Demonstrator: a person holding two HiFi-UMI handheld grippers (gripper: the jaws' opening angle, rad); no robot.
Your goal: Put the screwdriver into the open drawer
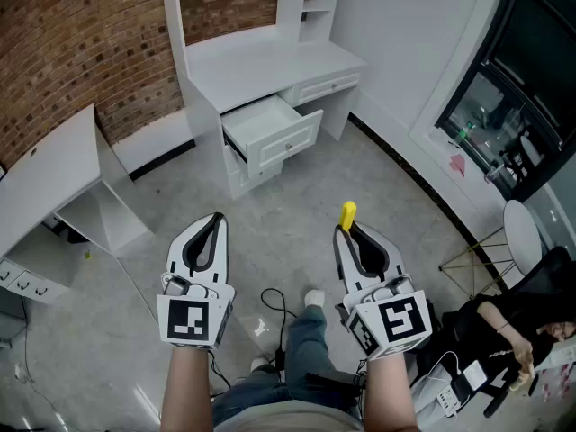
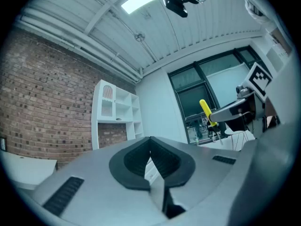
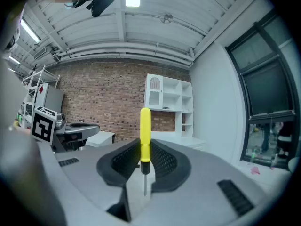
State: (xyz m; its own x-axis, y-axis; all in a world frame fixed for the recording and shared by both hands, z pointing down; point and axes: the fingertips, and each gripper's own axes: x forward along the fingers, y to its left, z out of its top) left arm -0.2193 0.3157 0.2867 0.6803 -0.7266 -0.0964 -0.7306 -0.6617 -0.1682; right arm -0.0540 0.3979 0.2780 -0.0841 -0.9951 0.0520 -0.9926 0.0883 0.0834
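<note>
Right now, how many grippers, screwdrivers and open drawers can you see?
Grippers: 2, the left gripper and the right gripper
Screwdriver: 1, yellow, held in the right gripper
Open drawer: 1, white
Total: 4

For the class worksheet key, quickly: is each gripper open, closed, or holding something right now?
left gripper: closed, nothing between its jaws.
right gripper: closed on the screwdriver, held by its yellow handle.

**Operator kit & clothes**

Left gripper [image 1: 214, 218] & right gripper [image 1: 346, 229]: white moulded shells w/ black ribbed pads [image 3: 164, 161]. Each has a marker cube [image 1: 194, 319], black-on-white squares. Person wears grey-blue jeans [image 1: 301, 340] and a white shoe [image 1: 314, 298].
</note>
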